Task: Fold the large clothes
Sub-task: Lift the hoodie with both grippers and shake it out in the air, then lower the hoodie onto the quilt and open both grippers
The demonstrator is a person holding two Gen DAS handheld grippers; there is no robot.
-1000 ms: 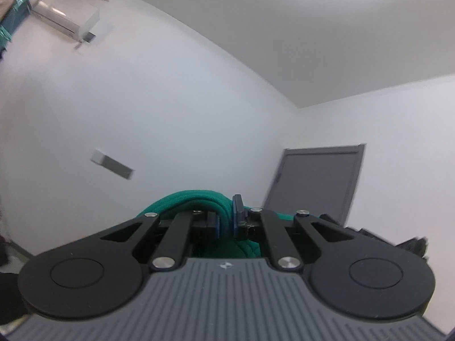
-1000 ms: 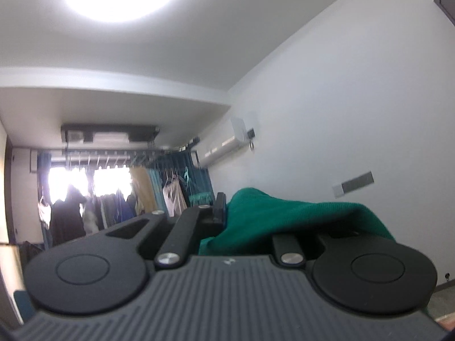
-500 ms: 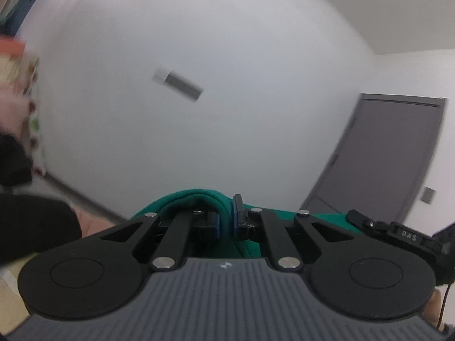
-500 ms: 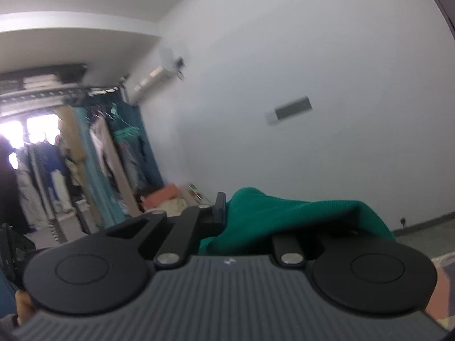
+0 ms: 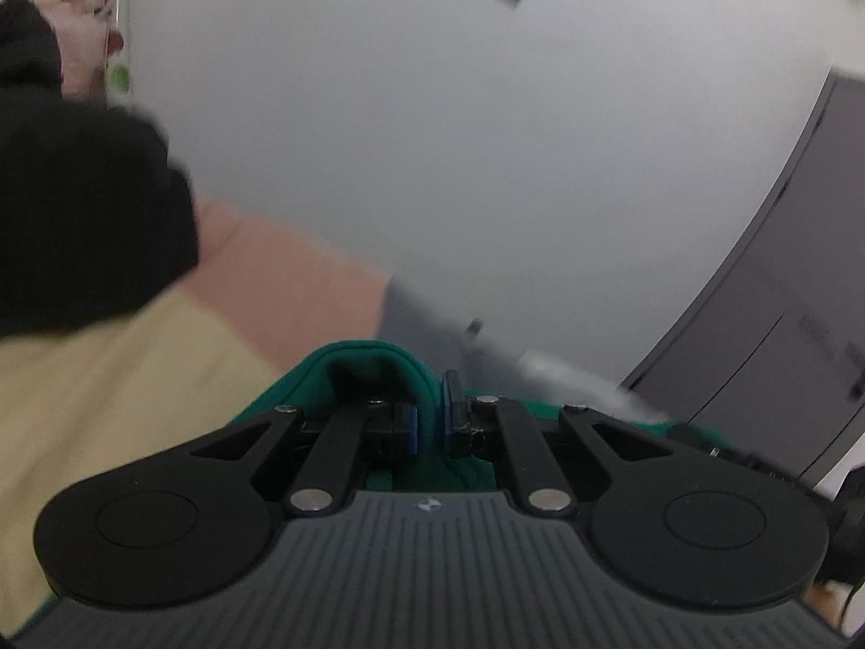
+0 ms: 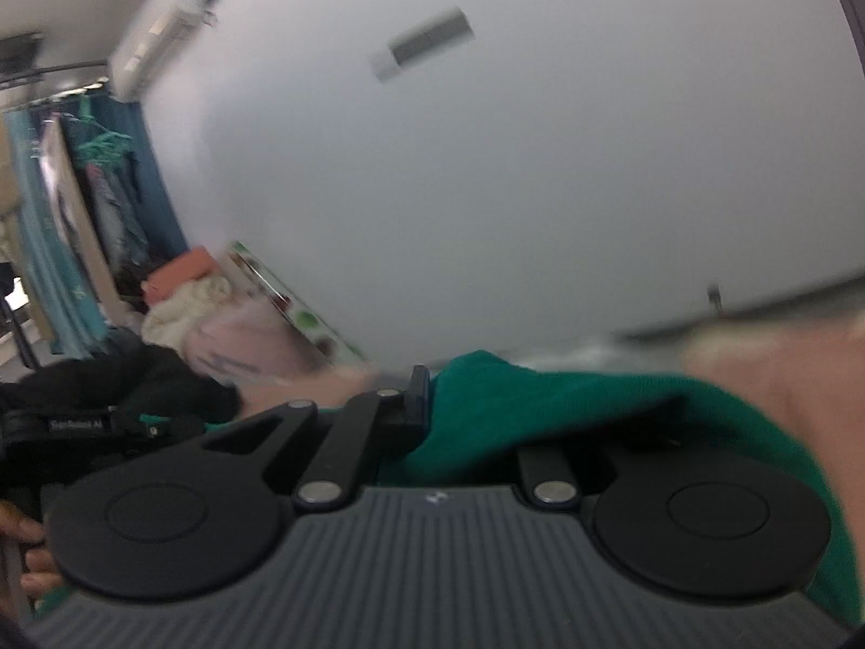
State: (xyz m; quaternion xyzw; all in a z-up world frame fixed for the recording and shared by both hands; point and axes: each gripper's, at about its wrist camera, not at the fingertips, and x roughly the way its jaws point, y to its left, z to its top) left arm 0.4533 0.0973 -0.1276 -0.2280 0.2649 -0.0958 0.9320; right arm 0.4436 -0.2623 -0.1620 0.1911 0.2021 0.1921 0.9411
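A green knitted garment (image 5: 378, 365) is pinched in my left gripper (image 5: 430, 424), whose blue pads are shut on a fold of its edge. In the right wrist view the same green garment (image 6: 540, 405) drapes over my right gripper (image 6: 432, 405) and hides its right finger; the left finger (image 6: 417, 395) presses into the cloth, so it is shut on it. Below both grippers lies a blurred surface in pale yellow (image 5: 108, 405) and pink (image 5: 303, 292).
A black heap of clothing (image 5: 81, 205) sits at the left. A pile of cloths and a printed panel (image 6: 227, 313) lie against the white wall (image 6: 486, 189), with hanging clothes (image 6: 65, 216) beyond. A grey door (image 5: 784, 324) stands at the right.
Both grippers have come down fast, still holding the green garment. The views swung from the ceiling and upper wall to the lower wall and the yellow and pink surface.
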